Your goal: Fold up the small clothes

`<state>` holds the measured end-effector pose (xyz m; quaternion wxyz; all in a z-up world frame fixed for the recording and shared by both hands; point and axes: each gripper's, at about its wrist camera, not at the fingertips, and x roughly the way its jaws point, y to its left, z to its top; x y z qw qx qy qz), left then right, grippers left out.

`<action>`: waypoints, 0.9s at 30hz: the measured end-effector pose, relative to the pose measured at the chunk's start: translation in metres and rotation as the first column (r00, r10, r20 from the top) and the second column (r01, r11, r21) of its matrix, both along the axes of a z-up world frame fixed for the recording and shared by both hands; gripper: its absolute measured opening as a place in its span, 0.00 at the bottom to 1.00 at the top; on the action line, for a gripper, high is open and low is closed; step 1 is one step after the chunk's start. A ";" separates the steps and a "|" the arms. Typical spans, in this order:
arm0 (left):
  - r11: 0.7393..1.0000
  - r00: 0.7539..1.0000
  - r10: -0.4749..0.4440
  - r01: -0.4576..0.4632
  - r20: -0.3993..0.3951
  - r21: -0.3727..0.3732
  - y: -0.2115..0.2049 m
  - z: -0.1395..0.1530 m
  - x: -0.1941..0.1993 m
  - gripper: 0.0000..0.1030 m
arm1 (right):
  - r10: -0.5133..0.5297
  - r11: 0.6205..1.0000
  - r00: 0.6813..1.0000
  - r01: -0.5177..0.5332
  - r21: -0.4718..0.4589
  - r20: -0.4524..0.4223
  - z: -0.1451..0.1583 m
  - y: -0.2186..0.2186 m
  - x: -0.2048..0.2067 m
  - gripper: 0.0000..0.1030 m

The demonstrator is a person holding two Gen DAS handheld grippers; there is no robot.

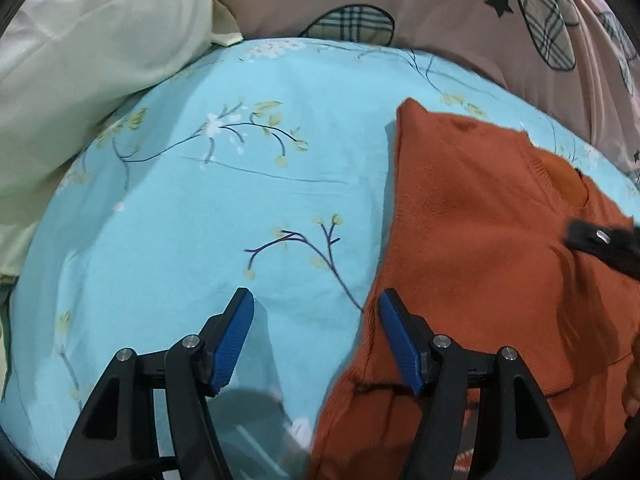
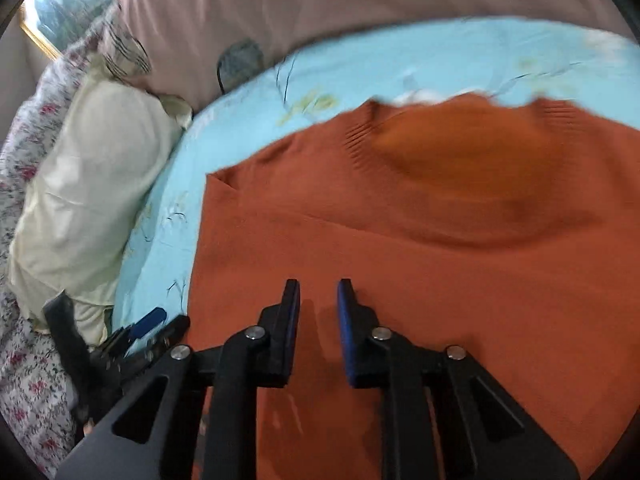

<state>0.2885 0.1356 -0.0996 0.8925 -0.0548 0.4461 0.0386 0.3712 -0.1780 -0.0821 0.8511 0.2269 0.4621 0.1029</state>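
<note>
Both the left gripper (image 1: 316, 308) and right gripper (image 2: 318, 296) hover spread over the rust-orange knitted sweater (image 2: 400, 240); next, pinch its left edge to fold.

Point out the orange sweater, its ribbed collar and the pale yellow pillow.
orange sweater (image 2: 400, 248), right wrist view, flat body.
ribbed collar (image 2: 356, 136), right wrist view, left curve.
pale yellow pillow (image 1: 92, 52), left wrist view, middle.

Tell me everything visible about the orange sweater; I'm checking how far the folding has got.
The orange sweater is a rust-coloured knit with a ribbed neckline, lying flat on the light blue floral sheet. Its left side looks folded inward, giving a straight edge with no sleeve sticking out. The left gripper is open at that edge; the right gripper is open above the body. Neither holds it.
</note>
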 end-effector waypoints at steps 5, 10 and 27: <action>0.998 1.000 -0.002 0.003 0.019 -0.069 0.008 0.012 -0.045 0.63 | -0.104 0.994 0.994 0.105 -0.032 0.015 0.012 -0.044 -0.092 0.21; 0.993 0.998 -0.060 0.061 0.014 -0.101 0.005 0.016 -0.103 0.63 | -0.195 0.980 0.981 0.194 -0.031 -0.013 0.011 -0.084 -0.184 0.32; 0.945 0.975 -0.222 0.215 -0.001 -0.246 0.006 -0.003 -0.220 0.72 | -0.396 0.918 0.918 0.396 -0.001 -0.011 0.000 -0.171 -0.326 0.53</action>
